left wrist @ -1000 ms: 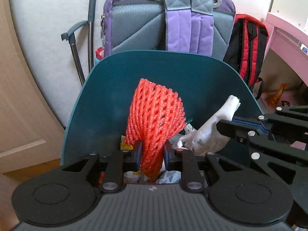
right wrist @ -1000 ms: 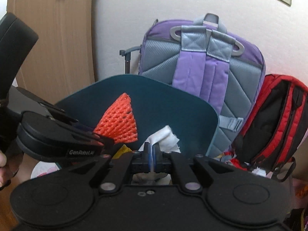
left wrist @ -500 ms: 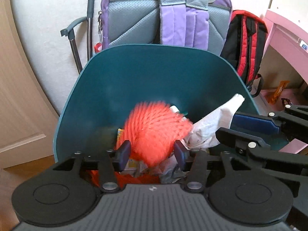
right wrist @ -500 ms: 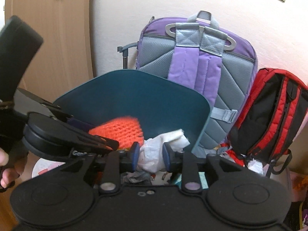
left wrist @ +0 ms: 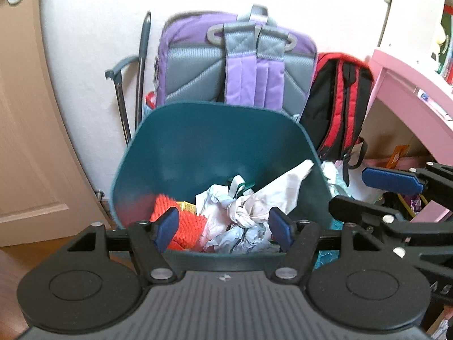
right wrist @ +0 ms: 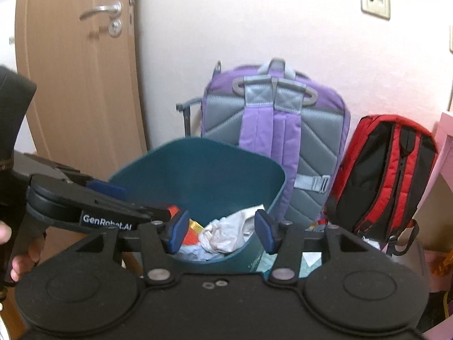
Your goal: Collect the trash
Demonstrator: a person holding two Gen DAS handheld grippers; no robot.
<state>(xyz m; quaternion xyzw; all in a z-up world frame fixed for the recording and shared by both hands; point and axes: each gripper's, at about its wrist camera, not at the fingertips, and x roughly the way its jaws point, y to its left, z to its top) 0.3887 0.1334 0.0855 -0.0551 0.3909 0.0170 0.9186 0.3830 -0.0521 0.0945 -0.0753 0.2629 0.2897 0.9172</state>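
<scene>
Risk: foam net (left wrist: pixel 181 223) and tissue wad (left wrist: pixel 249 209) lie loose atop pile in bin (left wrist: pixel 198 147); tissue tip pokes above right rim, so nudge from gripper could tip trash out. Left gripper (left wrist: pixel 223 228) over near rim, jaws spread, empty. Right gripper (right wrist: pixel 220 231) alongside, level, jaws apart, empty.

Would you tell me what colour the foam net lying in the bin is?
Bright orange-red; the foam net shows best in the left wrist view.

Only legible text: "GenRobot.AI", white on black, on the side of the left gripper (right wrist: pixel 176 231).
</scene>
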